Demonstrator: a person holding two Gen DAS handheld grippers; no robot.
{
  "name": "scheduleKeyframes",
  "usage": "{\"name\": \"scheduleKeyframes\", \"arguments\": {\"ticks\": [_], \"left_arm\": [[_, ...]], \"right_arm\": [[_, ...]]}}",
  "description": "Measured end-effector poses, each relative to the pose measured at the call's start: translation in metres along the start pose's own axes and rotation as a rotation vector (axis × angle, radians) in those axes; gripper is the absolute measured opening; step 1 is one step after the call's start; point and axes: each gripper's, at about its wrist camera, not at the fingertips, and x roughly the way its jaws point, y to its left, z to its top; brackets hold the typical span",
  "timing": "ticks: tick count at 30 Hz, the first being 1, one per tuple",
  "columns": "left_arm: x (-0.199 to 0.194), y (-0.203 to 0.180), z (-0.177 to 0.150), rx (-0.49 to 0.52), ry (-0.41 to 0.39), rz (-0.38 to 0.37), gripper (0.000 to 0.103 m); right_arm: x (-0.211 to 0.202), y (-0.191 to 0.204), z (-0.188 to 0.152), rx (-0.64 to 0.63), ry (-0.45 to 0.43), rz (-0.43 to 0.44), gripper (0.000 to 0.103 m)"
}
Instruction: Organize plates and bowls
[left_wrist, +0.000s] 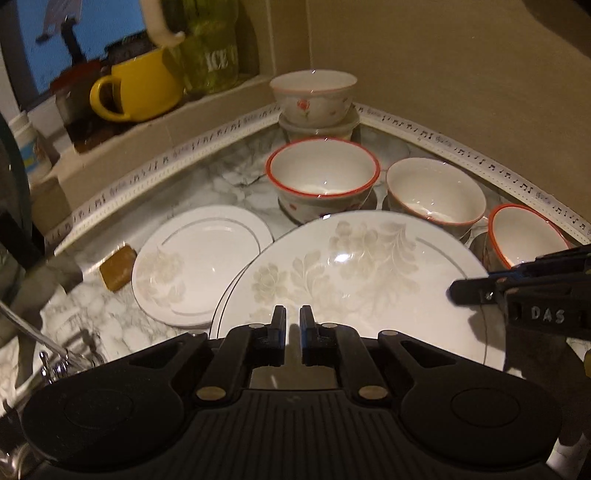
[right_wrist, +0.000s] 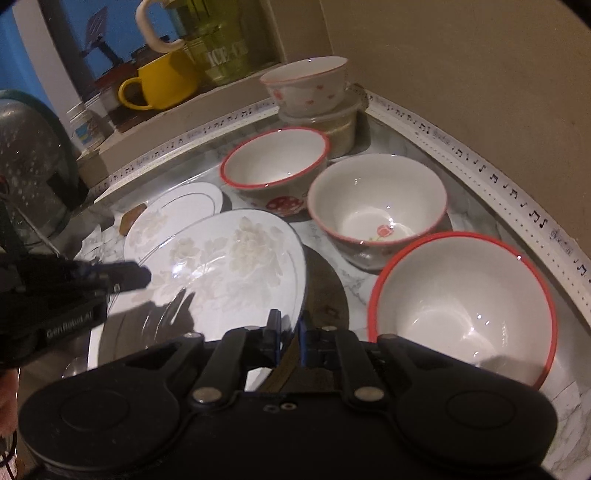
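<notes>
**A:** Closest in: right gripper (right_wrist: 290, 319), fingers (right_wrist: 274, 332) clamped on the near rim of the large floral plate (right_wrist: 221, 266). Plate tilted, raised off the dark round mat (right_wrist: 325, 288).

**B:** And the left gripper (left_wrist: 292, 314)?

**A:** Poised over the same plate, fingers (left_wrist: 277, 325) drawn nearly together, only a slim gap, nothing seen between. Probably no share of the load.

**B:** Likely trouble, then?

**A:** One-edge pinch on glazed china: could swivel or slip out. Could also clip the big red-rimmed bowl (right_wrist: 461, 306) just beside on the right. Or land hard on the small plate (right_wrist: 177, 206), overlapped by its far-left edge.

**B:** Further back?

**A:** Rose bowl (right_wrist: 376, 206) and mushroom bowl (right_wrist: 273, 162) on the marble table (right_wrist: 369, 284), crowding any path. Beyond, another bowl (right_wrist: 306, 85) perched on a lidded tub (right_wrist: 325, 125) in the corner. Yellow mug (right_wrist: 166, 85) up on the ledge, out of the way.
</notes>
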Motion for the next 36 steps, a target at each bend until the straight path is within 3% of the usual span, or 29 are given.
{"name": "scheduleKeyframes", "arguments": {"ticks": [10, 15, 27, 32, 34, 36], "left_arm": [[0.01, 0.026, -0.02, -0.117, 0.063, -0.026, 0.007], [0.012, 0.024, -0.025, -0.114, 0.072, -0.043, 0.007], [-0.001, 0.028, -0.028, -0.127, 0.058, -0.083, 0.007], [-0.005, 0.04, -0.029, -0.155, 0.072, -0.074, 0.01], [-0.004, 0.048, -0.03, -0.175, 0.087, -0.079, 0.012], [-0.004, 0.055, -0.032, -0.207, 0.086, -0.119, 0.014]], "right_arm": [[0.006, 0.006, 0.005, -0.066, 0.033, -0.008, 0.012], [0.011, 0.016, 0.007, -0.138, 0.092, -0.097, 0.02], [0.005, 0.026, 0.01, -0.191, 0.098, -0.125, 0.023], [0.002, 0.026, 0.01, -0.188, 0.103, -0.121, 0.039], [0.001, 0.026, 0.01, -0.185, 0.097, -0.121, 0.057], [0.001, 0.023, 0.01, -0.164, 0.1, -0.098, 0.063]]}}
